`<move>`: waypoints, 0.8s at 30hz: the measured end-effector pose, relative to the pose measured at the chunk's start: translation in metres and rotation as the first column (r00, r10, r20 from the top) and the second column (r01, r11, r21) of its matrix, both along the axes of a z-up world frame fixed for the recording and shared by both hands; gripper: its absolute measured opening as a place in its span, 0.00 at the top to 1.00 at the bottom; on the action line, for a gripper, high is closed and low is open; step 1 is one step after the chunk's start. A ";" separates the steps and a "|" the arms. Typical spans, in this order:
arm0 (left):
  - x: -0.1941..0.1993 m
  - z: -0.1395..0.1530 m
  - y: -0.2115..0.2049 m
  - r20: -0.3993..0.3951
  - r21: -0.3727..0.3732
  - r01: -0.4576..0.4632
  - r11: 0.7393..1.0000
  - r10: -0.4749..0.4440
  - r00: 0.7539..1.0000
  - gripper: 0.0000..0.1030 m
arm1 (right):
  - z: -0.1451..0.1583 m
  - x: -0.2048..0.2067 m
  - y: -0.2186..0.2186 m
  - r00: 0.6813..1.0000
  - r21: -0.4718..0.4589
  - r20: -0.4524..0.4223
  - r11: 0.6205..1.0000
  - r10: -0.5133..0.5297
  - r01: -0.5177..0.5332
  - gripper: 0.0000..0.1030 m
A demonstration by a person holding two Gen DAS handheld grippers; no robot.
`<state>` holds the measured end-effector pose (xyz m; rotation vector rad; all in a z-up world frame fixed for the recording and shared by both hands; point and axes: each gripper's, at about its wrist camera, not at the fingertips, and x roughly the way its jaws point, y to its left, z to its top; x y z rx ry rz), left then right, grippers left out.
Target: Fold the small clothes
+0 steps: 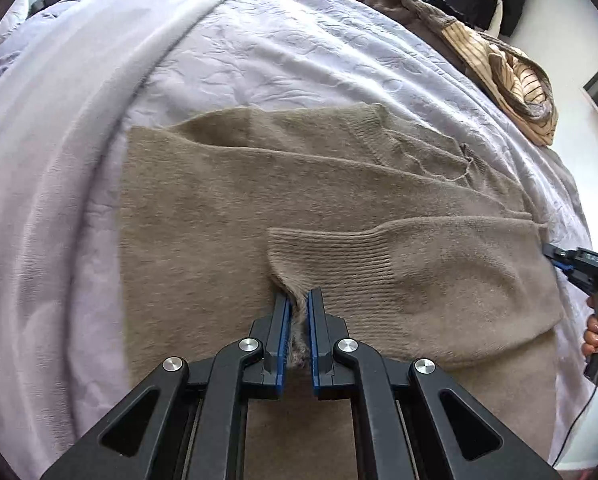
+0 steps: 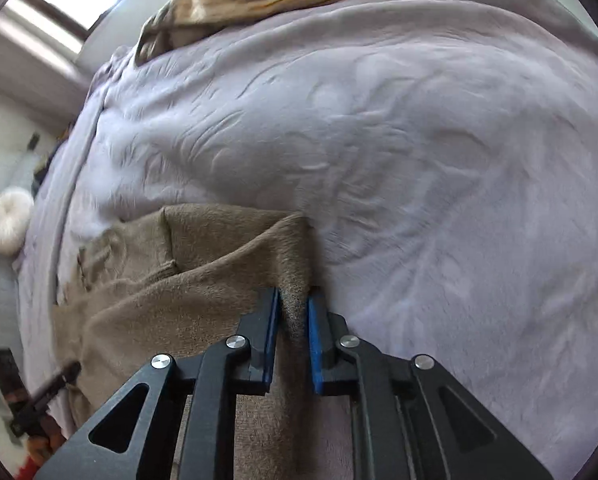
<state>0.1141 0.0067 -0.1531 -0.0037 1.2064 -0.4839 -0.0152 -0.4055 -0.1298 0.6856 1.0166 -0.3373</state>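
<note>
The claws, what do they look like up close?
Each claw, left and right, is black plastic with angular linked arms, triangular cut-outs and round silver bolts. The fingers are lined with blue pads. From the left view, the right claw's black handle trails a thin dark cable.

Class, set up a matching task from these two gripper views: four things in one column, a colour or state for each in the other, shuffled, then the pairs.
1 sweater
2 bedspread
3 left gripper
4 cushion

A white, round, beside the bed
B pale lilac
C shut on a sleeve cuff
D brown, lying on the bed

Pairs: 1-D, 2-B, 3-C, 4-A
</note>
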 end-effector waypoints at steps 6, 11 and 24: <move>0.002 0.013 0.018 -0.046 -0.008 -0.051 0.999 0.050 0.998 0.91 | 0.023 -0.032 0.019 1.000 -0.009 -0.002 1.000 0.008 -0.008 0.83; -0.002 0.019 0.014 -0.042 -0.028 -0.025 0.999 0.024 0.999 0.91 | 0.032 -0.046 0.059 0.998 0.022 0.017 0.998 0.066 -0.066 0.83; -0.013 0.001 0.020 -0.007 0.091 0.021 0.996 -0.020 1.000 0.60 | -0.011 -0.034 0.116 0.979 0.023 -0.086 0.983 0.184 -0.183 0.83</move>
